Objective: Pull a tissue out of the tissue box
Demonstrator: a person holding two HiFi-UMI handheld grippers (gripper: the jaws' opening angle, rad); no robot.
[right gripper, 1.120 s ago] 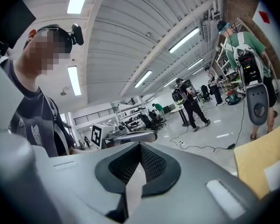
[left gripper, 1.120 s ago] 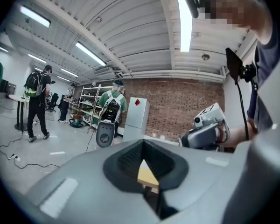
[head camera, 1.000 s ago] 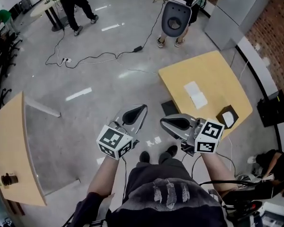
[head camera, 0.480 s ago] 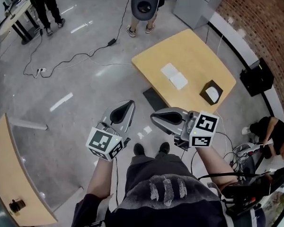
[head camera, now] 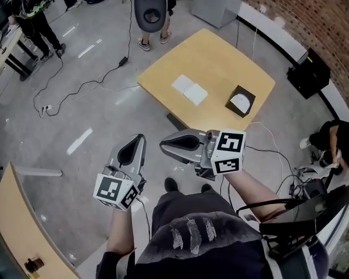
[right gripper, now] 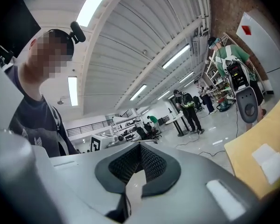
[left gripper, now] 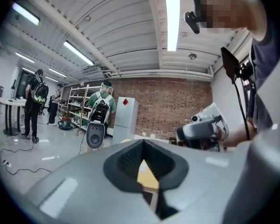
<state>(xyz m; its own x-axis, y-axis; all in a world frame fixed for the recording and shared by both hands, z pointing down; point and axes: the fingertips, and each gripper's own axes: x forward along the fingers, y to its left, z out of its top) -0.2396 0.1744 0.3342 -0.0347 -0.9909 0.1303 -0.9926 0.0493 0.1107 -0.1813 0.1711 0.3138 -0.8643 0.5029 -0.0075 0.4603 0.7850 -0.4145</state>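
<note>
A dark tissue box (head camera: 241, 101) with a white tissue showing at its top stands near the right edge of a wooden table (head camera: 221, 57), well ahead of both grippers. My left gripper (head camera: 141, 138) is shut and empty, held over the floor in front of the person. My right gripper (head camera: 162, 146) is also shut and empty, beside it and pointing left. In the left gripper view the jaws (left gripper: 142, 146) are closed, with the right gripper (left gripper: 203, 127) off to the right. In the right gripper view the closed jaws (right gripper: 140, 147) hold nothing, and the table (right gripper: 252, 171) lies at the right.
Two white sheets (head camera: 189, 89) lie on the table's middle. A person with a grey device (head camera: 149, 10) stands beyond the table. Cables (head camera: 81, 86) run over the floor. A black case (head camera: 307, 71), a crouched person (head camera: 337, 138) and another table (head camera: 23, 237) flank the area.
The table and tissue box have drawn nearer and shifted left in the head view. Both grippers moved along with the person toward the table and stayed shut.
</note>
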